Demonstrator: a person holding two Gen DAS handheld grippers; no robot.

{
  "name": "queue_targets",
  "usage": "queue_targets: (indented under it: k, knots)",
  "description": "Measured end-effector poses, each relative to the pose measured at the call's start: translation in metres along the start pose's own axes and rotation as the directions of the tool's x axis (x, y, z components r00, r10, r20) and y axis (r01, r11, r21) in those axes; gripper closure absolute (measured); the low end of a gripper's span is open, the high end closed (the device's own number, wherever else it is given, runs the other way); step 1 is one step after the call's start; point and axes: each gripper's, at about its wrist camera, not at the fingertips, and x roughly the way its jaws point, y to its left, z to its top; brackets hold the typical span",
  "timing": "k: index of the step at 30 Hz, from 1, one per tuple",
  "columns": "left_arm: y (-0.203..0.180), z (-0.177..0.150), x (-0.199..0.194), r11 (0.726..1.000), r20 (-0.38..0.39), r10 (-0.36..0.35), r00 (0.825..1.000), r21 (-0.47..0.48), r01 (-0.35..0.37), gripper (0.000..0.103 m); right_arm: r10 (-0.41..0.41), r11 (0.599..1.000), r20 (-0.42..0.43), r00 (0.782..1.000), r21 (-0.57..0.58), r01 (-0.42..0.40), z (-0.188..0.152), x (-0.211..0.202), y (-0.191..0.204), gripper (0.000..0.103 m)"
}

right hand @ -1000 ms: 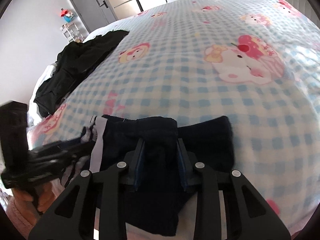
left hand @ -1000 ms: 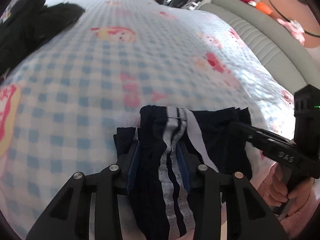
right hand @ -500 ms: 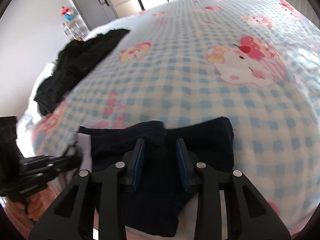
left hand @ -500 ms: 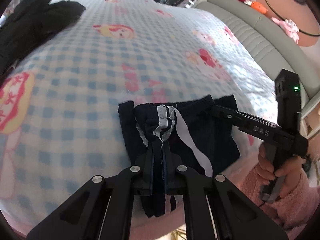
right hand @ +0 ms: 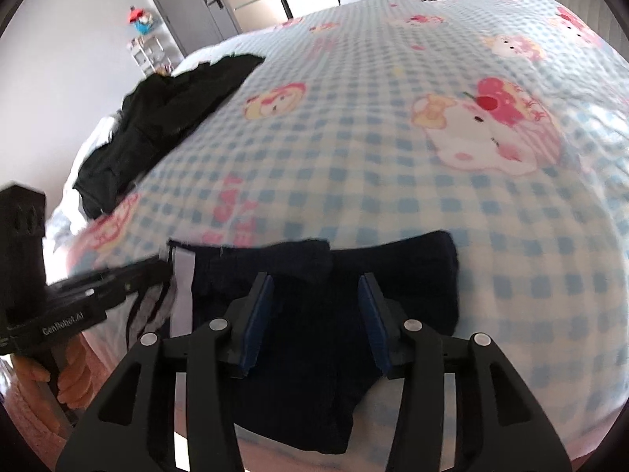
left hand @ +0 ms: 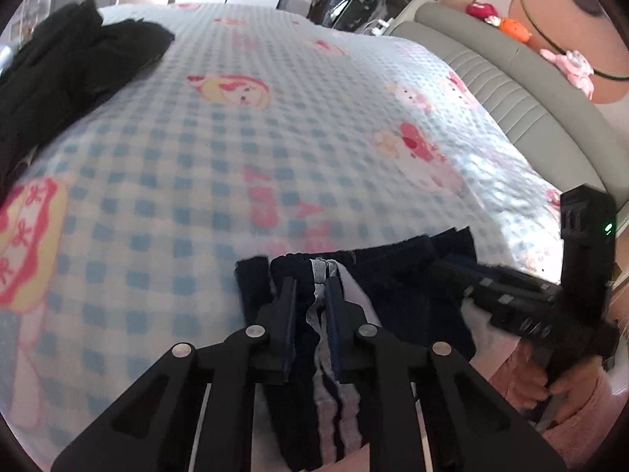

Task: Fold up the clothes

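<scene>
Dark navy shorts (left hand: 397,287) with white side stripes lie at the near edge of the bed, partly hanging over it. My left gripper (left hand: 311,295) is shut on the shorts' striped waistband edge. In the right wrist view the shorts (right hand: 314,314) lie under my right gripper (right hand: 316,299), which is open, its blue pads standing apart over the dark cloth. The right gripper also shows in the left wrist view (left hand: 460,271), and the left gripper in the right wrist view (right hand: 157,271).
The bed has a blue-and-white checked cartoon blanket (left hand: 255,149). A pile of black clothes (left hand: 67,67) lies at the far left; it also shows in the right wrist view (right hand: 165,118). A grey padded headboard (left hand: 511,90) runs along the right.
My right gripper has opened and let go of the shorts. My left gripper closed on the striped waistband half a second ago and still holds it; the shorts shifted slightly.
</scene>
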Motion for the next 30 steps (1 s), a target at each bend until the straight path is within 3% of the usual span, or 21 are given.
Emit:
queue_targets:
  k: [4, 6, 7, 8, 11, 13, 18, 22, 26, 30]
  knots:
    - [0.012, 0.003, 0.018, 0.998, -0.057, 0.007, 0.998, -0.063, -0.010, 0.088, -0.044, 0.999, -0.042, 0.998, 0.005, 0.044, -0.009, 0.014, -0.004, 0.057]
    - [0.020, 0.005, 0.028, 0.995, -0.090, 0.007, 0.996, -0.101, -0.016, 0.071, -0.058, 0.998, -0.068, 0.996, 0.004, 0.058, -0.014, 0.021, -0.007, 0.057]
    - [0.024, 0.005, 0.033, 0.993, -0.107, 0.006, 0.994, -0.121, -0.019, 0.071, -0.066, 0.998, -0.072, 0.995, 0.001, 0.067, -0.014, 0.020, -0.006, 0.057]
    - [0.025, 0.005, 0.031, 0.991, -0.095, 0.002, 0.995, -0.135, -0.015, 0.071, -0.075, 0.997, -0.076, 0.994, -0.001, 0.075, -0.013, 0.019, -0.005, 0.057]
    - [0.013, -0.001, -0.011, 0.994, 0.069, 0.053, 0.996, -0.103, -0.046, 0.061, -0.115, 0.992, -0.022, 0.993, -0.055, 0.114, -0.011, 0.001, 0.010, 0.057]
    - [0.006, -0.010, -0.022, 0.994, 0.103, 0.078, 0.992, -0.090, -0.068, 0.060, -0.118, 0.988, 0.041, 0.992, -0.092, 0.121, -0.012, -0.016, 0.021, 0.057]
    - [-0.006, -0.035, -0.029, 0.992, 0.102, 0.117, 0.988, -0.066, -0.111, 0.060, 0.006, 0.996, 0.010, 1.000, -0.091, -0.005, -0.026, -0.016, 0.031, 0.057]
    - [0.000, -0.038, -0.009, 0.975, 0.004, 0.218, 0.976, -0.045, -0.217, 0.060, -0.072, 0.990, -0.052, 0.996, -0.127, 0.065, -0.046, 0.001, 0.026, 0.059]
    - [0.002, -0.033, -0.029, 0.975, 0.071, 0.204, 0.976, -0.100, -0.196, 0.061, -0.082, 0.996, -0.028, 0.996, -0.036, 0.081, -0.046, -0.018, 0.002, 0.058]
    - [-0.025, -0.043, -0.036, 0.989, 0.079, 0.146, 0.986, -0.026, -0.144, 0.061, -0.042, 0.999, -0.008, 0.999, 0.006, 0.042, -0.043, -0.036, -0.009, 0.057]
